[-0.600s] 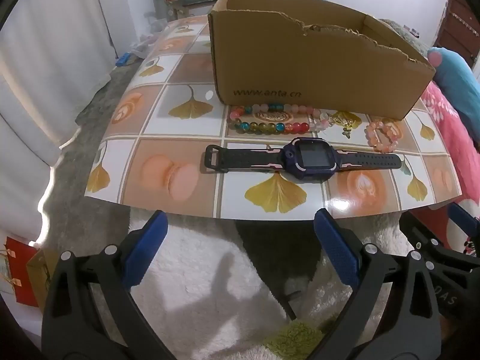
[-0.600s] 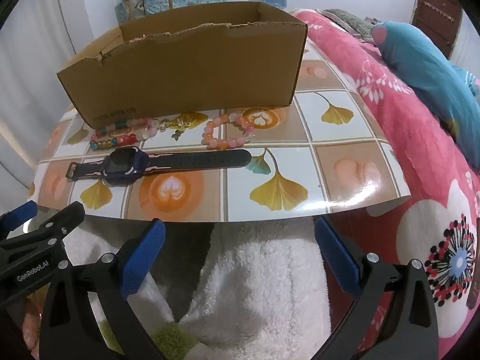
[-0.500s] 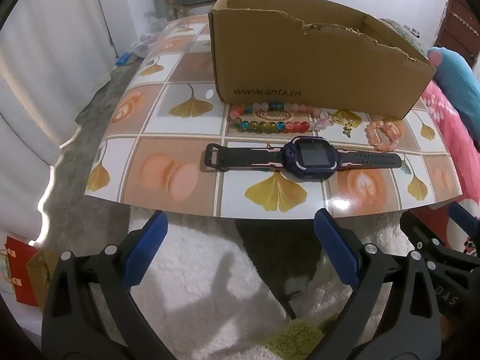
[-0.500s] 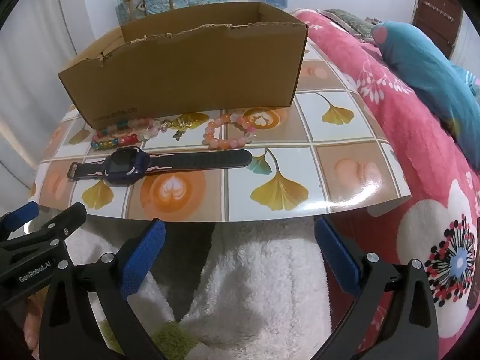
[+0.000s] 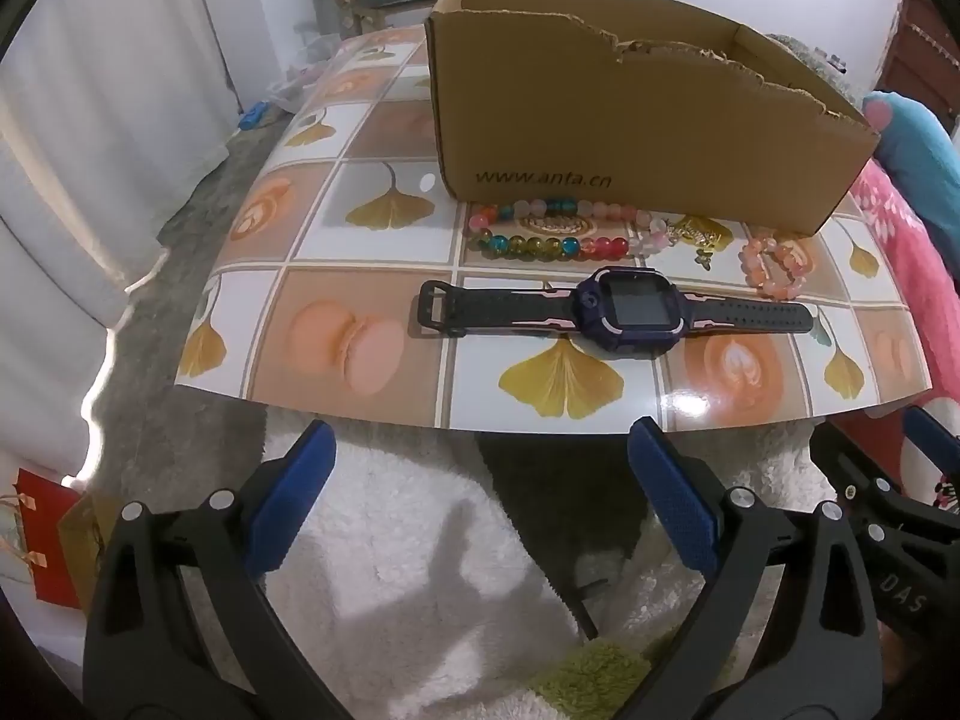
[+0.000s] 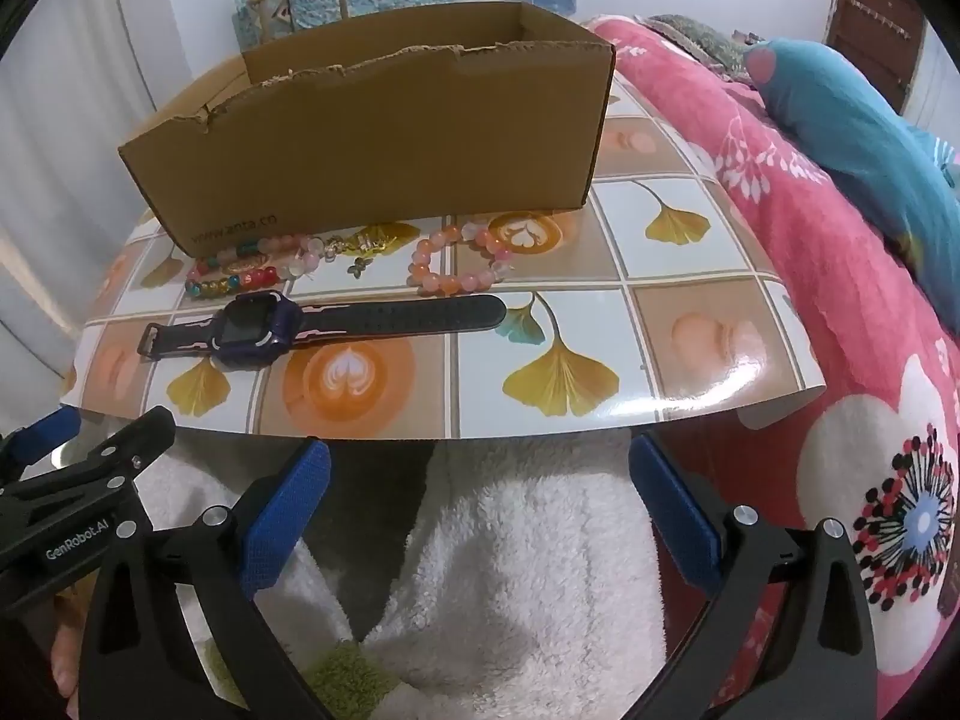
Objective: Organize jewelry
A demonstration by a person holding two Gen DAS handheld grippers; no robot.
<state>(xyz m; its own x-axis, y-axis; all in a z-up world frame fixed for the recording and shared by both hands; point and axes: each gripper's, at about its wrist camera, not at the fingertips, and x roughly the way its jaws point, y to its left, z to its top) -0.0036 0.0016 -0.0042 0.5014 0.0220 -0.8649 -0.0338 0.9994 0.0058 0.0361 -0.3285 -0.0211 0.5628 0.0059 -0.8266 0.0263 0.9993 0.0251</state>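
One watch [image 5: 624,312], two bead bracelets [image 5: 552,231], one box [image 5: 636,138].

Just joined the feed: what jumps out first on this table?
The tall cardboard box dominates the back of the patterned table. In front of it, a dark watch lies flat, strap stretched out. Between them sit a multicoloured bead bracelet and, further right, a pink bead bracelet.
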